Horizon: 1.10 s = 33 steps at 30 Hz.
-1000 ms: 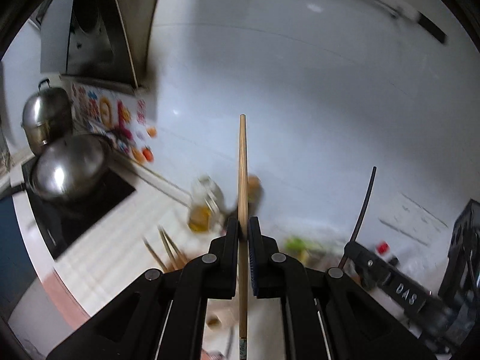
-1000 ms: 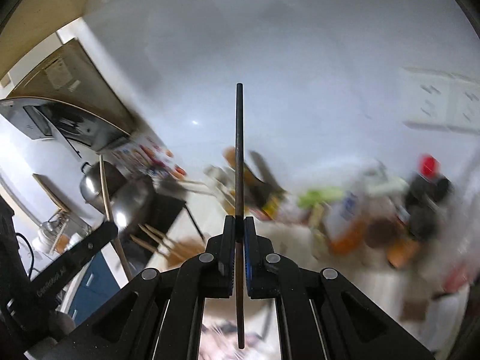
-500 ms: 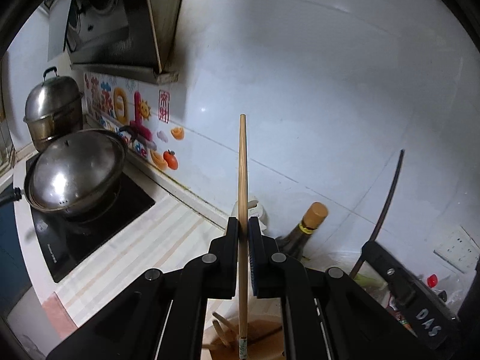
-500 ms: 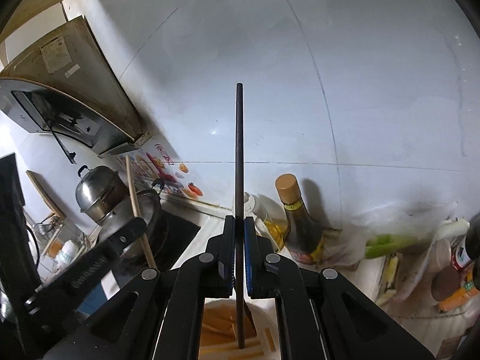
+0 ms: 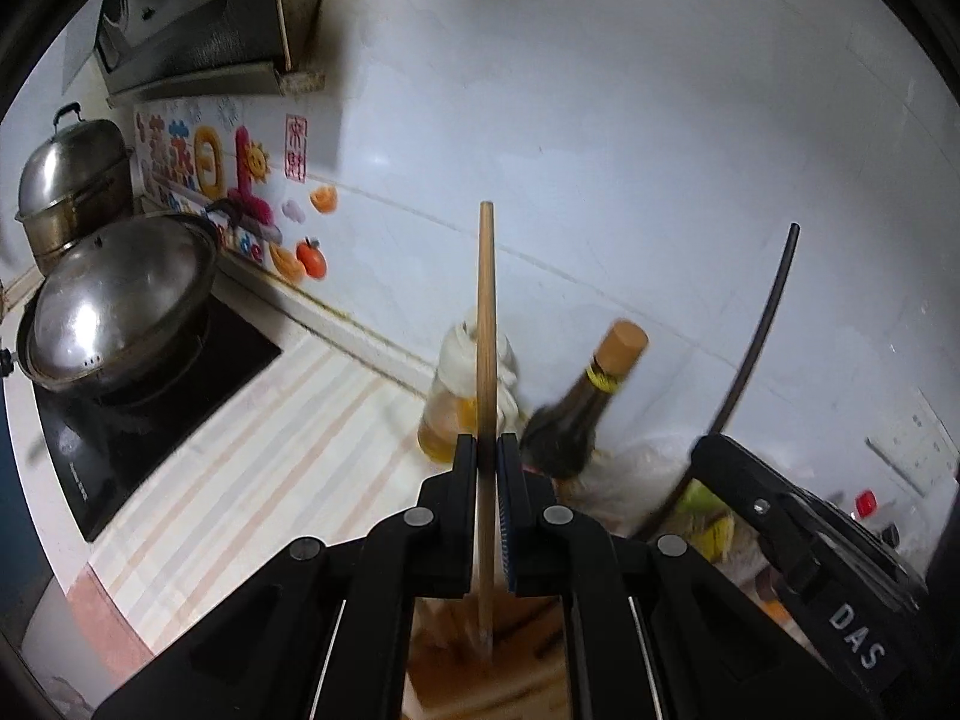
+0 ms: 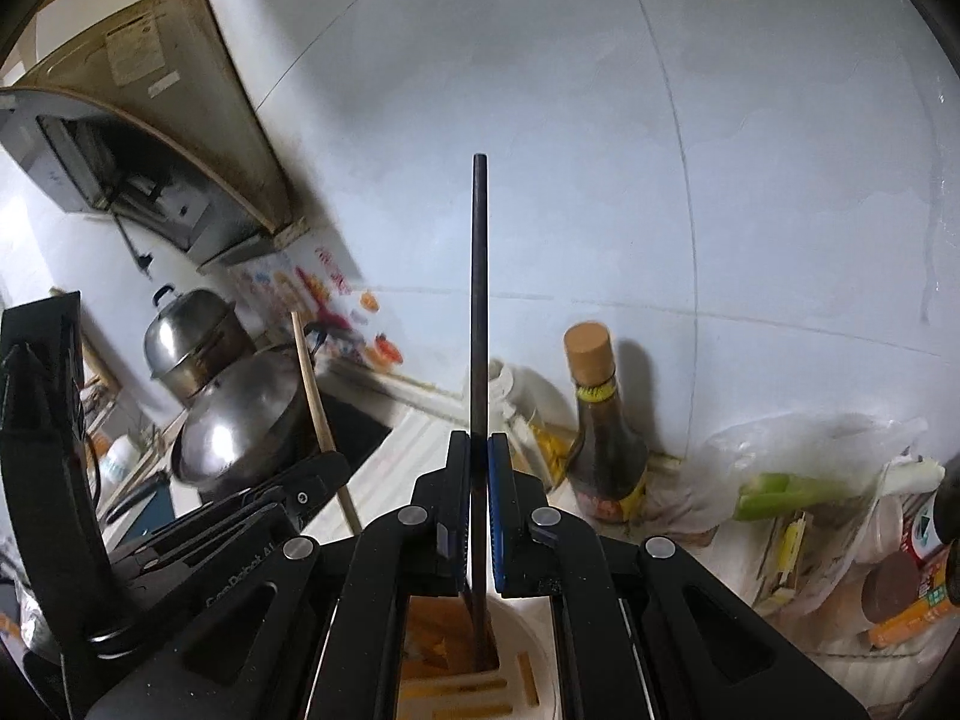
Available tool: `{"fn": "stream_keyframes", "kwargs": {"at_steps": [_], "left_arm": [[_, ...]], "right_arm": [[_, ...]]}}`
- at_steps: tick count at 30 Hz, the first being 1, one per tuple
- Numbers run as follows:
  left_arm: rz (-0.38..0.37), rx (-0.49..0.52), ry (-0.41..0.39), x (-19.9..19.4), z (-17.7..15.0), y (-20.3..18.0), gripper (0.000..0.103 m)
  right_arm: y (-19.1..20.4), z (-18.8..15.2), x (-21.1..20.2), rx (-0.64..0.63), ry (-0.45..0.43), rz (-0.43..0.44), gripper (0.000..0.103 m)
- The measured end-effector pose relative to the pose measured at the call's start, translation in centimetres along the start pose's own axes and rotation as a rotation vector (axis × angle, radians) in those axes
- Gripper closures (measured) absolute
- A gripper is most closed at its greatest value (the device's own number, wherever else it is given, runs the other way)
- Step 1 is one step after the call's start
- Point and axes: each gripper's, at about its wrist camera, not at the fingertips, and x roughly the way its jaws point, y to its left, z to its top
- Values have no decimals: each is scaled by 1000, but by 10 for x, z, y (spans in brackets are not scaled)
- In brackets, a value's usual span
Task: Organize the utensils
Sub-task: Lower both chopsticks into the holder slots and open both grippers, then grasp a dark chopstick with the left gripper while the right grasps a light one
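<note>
Left gripper (image 5: pixel 487 450) clamps a pale wooden chopstick (image 5: pixel 486 324), right gripper (image 6: pixel 479 447) a dark chopstick (image 6: pixel 479 300), both tips entering the white-rimmed slotted wooden holder (image 6: pixel 528 675); release remains.

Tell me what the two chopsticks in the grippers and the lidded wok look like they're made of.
Light chopstick: pale tan, matte, likely bamboo or wood. Dark chopstick: near-black, smooth; lacquered wood or plastic, can't tell. Wok: shiny grey with bright reflections, probably stainless steel.
</note>
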Motion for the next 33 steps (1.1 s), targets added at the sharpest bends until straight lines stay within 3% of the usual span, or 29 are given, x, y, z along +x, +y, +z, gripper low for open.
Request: {"fn": "stream_keyframes", "kwargs": {"at_steps": [6,7,8,10,11,15,16,17,18,27,33], "left_arm": [[8,-14,50,-27,-10,5,93],[24,-14,43,-35,-12,5,87],[38,-13,38,-44,-13,6,79],[85,-25,22,-60,-18,9,17],[96,-30,6,-66,-21,10,12],[148,-24,-10,-90,-34,12,9],[177,-11,-18,-96,-39,10,0],[194,1,-26,-100,-42,9,0],[222,22,-40,-106,-47,6,0],[225,64,15,-111,-102,-16,0],[248,180,177,-58,-175,-49,0]], "right_arm": [[-3,-9,-1,-47,147,48,95],[-4,-10,-4,-47,153,51,85],[-6,-11,-10,-40,159,62,71],[-7,-13,-23,-39,157,64,55],[-7,-15,-31,-39,150,59,46],[-12,-22,-63,-29,136,20,28],[-14,-25,-73,-26,130,-2,17],[-16,-29,-81,-23,126,-30,7],[-18,-31,-87,-16,120,-44,4],[-73,-87,-147,95,82,-253,0],[-138,-155,-150,224,202,-377,0]]}}
